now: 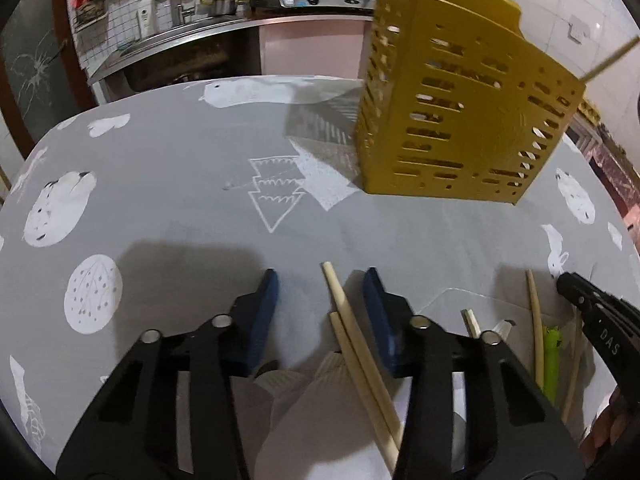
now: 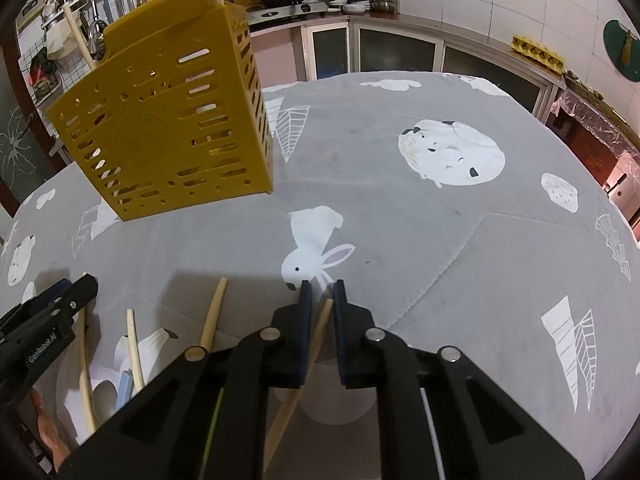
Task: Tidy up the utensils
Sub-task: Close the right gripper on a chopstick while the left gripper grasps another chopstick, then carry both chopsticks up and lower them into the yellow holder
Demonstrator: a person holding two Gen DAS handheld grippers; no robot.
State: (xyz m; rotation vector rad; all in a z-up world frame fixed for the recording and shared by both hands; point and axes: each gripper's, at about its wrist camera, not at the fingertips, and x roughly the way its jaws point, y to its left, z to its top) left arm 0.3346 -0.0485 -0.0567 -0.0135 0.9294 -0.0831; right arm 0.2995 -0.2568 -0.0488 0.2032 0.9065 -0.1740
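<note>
Standing on the grey cloth-covered table [image 1: 168, 216] printed with white animals and trees is 1 slotted yellow plastic utensil holder [image 1: 456, 120], with 2 pale wooden sticks poking out of its top.

Loose pale wooden chopsticks lie on the cloth nearer the cameras. The left wrist view shows 2 of them side by side between the left gripper's [image 1: 322, 308] blue pads, plus 1 curved stick, a short stub and 1 lime-green utensil [image 1: 551, 356] off to the right. Only this view shows the pair of chopsticks [image 1: 352, 344] in the left jaws and the green piece clearly. The right wrist view alone shows the single chopstick [image 2: 320, 332] in the right gripper [image 2: 320, 304], 3 more loose sticks to its left and a pale blue piece [image 2: 125, 388] — partly hidden, so its kind cannot be told.

Left tongs: jaws part-way apart, straddling the 2 chopsticks, the right pad just beside them; no firm pinch shows. Right tongs: jaws nearly together, clamped on the 1 chopstick, which runs slantwise between the pads. Each gripper's black tip shows at the edge of the other's view.
</note>
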